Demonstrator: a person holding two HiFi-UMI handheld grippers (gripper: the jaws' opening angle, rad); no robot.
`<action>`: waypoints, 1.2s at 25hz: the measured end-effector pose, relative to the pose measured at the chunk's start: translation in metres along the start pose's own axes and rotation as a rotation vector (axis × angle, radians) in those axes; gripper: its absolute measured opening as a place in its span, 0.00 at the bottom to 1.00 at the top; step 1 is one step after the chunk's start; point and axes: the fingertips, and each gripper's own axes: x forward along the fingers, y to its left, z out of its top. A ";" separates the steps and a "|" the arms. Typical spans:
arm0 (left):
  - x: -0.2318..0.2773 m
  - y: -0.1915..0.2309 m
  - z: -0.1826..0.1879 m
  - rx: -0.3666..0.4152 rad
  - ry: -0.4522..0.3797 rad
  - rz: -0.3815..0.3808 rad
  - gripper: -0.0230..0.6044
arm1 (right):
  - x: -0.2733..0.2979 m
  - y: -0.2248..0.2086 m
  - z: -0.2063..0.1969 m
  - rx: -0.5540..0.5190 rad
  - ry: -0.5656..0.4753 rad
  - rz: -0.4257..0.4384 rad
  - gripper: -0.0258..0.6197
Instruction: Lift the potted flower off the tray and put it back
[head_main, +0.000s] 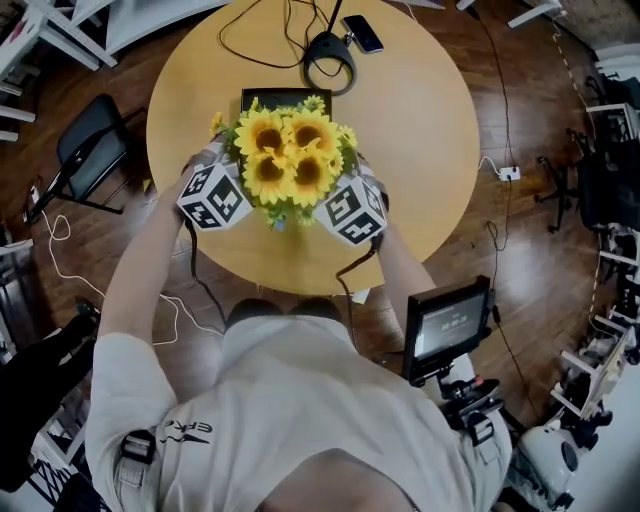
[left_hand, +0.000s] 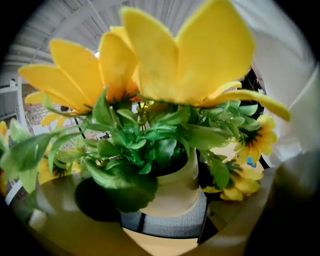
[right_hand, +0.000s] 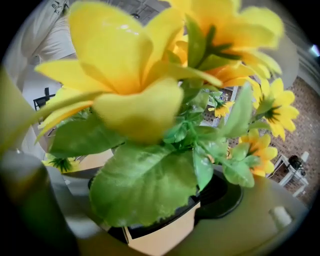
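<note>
At mid-frame on the desk, below the visible edge of the black tray, the potted flower is between left gripper and right gripper, clear of the tray or resting on it I cannot tell, its leaves hiding whether the fingers clamp it.

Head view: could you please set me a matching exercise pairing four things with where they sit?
Things:
1. potted flower
2. phone
3. chair
4. monitor

Places:
A. on the floor, left of the table
B. off the table, at the right side of the person
C. near the table's middle
D. at the table's far edge

Pairs: 1-C, 2-D, 3-A, 4-B.
</note>
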 end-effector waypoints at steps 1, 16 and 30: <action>0.003 0.005 0.003 0.002 -0.002 0.003 0.82 | 0.000 -0.006 0.001 0.000 -0.001 0.001 0.72; -0.004 0.005 0.039 0.031 -0.019 0.128 0.82 | -0.034 -0.016 0.014 -0.113 -0.049 -0.006 0.71; -0.088 -0.010 -0.006 -0.105 0.120 0.333 0.82 | 0.002 0.053 0.066 -0.257 -0.127 0.218 0.71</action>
